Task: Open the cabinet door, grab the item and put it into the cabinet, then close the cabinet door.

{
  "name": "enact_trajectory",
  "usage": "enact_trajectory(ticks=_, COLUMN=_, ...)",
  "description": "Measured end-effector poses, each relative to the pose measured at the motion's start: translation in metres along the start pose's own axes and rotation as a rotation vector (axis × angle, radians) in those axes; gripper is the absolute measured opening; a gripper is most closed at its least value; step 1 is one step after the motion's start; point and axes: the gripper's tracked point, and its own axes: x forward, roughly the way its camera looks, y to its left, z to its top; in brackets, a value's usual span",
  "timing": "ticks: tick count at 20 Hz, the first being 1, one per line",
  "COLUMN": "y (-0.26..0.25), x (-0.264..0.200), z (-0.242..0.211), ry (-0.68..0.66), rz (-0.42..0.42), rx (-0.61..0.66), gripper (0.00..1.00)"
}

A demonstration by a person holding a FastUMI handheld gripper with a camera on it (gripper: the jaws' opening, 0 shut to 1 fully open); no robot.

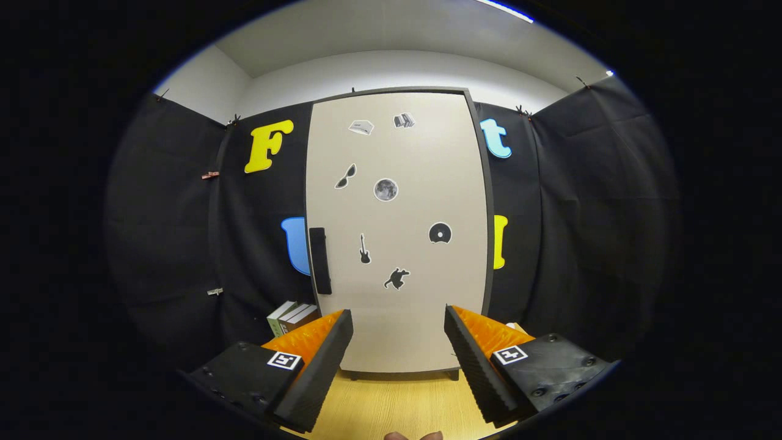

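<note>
One cabinet (397, 232) stands shut at the far edge of the tabletop (397, 406), its single dark handle (320, 261) by the door's left edge. Two books (292, 317) lie left of its base, just beyond the left finger. The gripper (398, 342) is spread wide with nothing between its fingers, bare tabletop between it and the door.

The hand-held two-finger gripper (398, 360) has ribbed fingers (317, 373) on dark blocky mounts with screws. Each mount carries a square black-and-white marker tag (285, 360). Below them there are perhaps fingertips of a person's hand (413, 436).

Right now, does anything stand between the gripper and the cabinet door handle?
Nothing visible does. The gripper is open and empty, facing the closed cabinet door. The handle sits at the door's left edge, beyond the fingers, with only bare wooden table before it.
</note>
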Motion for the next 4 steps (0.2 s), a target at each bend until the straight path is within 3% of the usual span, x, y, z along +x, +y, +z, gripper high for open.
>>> enact_trajectory(ticks=4, y=0.0003, x=0.0015, z=0.0001, ry=0.0, rz=0.002, rx=-0.004, gripper=0.98)
